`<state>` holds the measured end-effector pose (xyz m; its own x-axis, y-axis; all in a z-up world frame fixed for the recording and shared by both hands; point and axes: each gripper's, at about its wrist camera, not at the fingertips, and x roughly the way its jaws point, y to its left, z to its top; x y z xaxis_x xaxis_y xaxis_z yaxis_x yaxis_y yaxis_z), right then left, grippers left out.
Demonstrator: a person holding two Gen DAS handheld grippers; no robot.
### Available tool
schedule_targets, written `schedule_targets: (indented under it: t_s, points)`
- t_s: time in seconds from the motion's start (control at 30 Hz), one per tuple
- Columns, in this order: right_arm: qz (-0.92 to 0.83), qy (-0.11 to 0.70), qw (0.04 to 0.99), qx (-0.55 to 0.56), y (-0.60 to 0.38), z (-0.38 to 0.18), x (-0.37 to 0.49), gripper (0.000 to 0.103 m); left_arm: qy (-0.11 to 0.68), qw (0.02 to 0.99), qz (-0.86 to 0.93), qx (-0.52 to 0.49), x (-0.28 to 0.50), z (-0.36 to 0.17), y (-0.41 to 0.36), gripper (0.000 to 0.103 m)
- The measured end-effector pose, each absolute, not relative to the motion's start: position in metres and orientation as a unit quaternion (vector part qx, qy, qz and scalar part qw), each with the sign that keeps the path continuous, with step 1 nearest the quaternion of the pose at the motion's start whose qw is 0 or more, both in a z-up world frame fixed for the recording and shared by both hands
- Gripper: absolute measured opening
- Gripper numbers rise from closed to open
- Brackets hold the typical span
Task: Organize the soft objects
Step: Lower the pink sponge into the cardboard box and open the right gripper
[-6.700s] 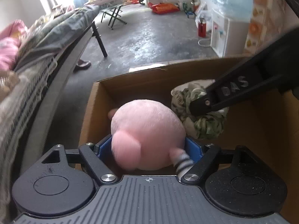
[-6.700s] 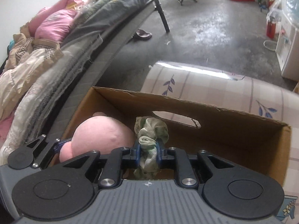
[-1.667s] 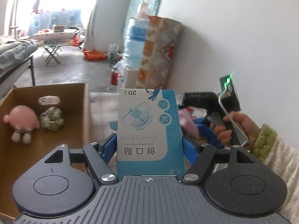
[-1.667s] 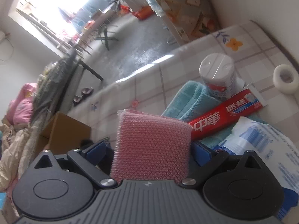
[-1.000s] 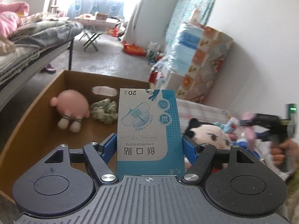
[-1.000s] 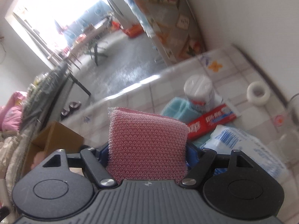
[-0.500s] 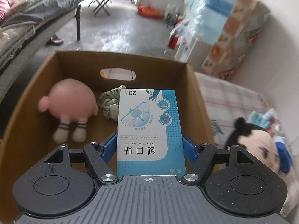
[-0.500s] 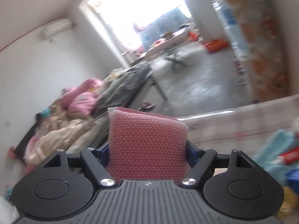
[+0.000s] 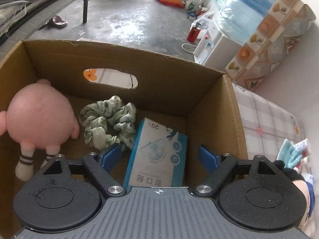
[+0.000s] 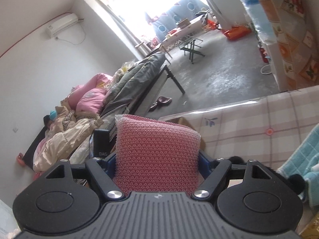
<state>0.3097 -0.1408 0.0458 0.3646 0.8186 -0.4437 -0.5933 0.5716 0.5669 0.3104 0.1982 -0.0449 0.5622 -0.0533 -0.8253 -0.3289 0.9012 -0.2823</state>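
In the left wrist view my left gripper (image 9: 159, 155) hangs over the cardboard box (image 9: 217, 99), its jaws opening. The blue bandage box (image 9: 157, 155) has dropped free between the pads and lies tilted on the box floor. Beside it rest a green scrunchie (image 9: 107, 123) and a pink plush toy (image 9: 39, 117). In the right wrist view my right gripper (image 10: 157, 159) is shut on a pink mesh sponge (image 10: 157, 151), held above the checked tablecloth (image 10: 249, 119). The left gripper's black finger (image 10: 100, 143) shows just behind the sponge.
A black-haired doll (image 9: 289, 171) and a teal cloth (image 9: 289, 153) lie right of the box on the table. A bed piled with bedding (image 10: 89, 119) stands at the left. A water dispenser (image 9: 215, 47) stands beyond the box on the concrete floor.
The left jaws have spread and let the bandage box fall into the cardboard box. The left gripper moved deeper over the box. The right gripper rose and swung left with the sponge.
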Motion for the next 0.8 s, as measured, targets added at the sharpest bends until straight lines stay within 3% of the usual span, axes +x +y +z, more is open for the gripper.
schedule_targets:
  t_s: [0.2, 0.4, 0.53, 0.8]
  points:
    - [0.440, 0.339, 0.817, 0.152, -0.147, 0.062, 0.290, 0.080, 0.441, 0.870, 0.075, -0.207, 0.283, -0.016, 0.193, 0.085]
    - [0.473, 0.314, 0.813, 0.131, -0.125, 0.092, 0.254, 0.080, 0.382, 0.897, 0.080, -0.210, 0.222, 0.043, 0.192, 0.095]
    - [0.499, 0.313, 0.800, 0.117, -0.093, 0.106, 0.232, 0.080, 0.339, 0.910, 0.111, -0.211, 0.167, 0.075, 0.201, 0.096]
    - [0.516, 0.401, 0.752, 0.083, 0.017, 0.085, 0.230, 0.080, 0.262, 0.920, 0.194, -0.218, 0.078, 0.088, 0.230, 0.098]
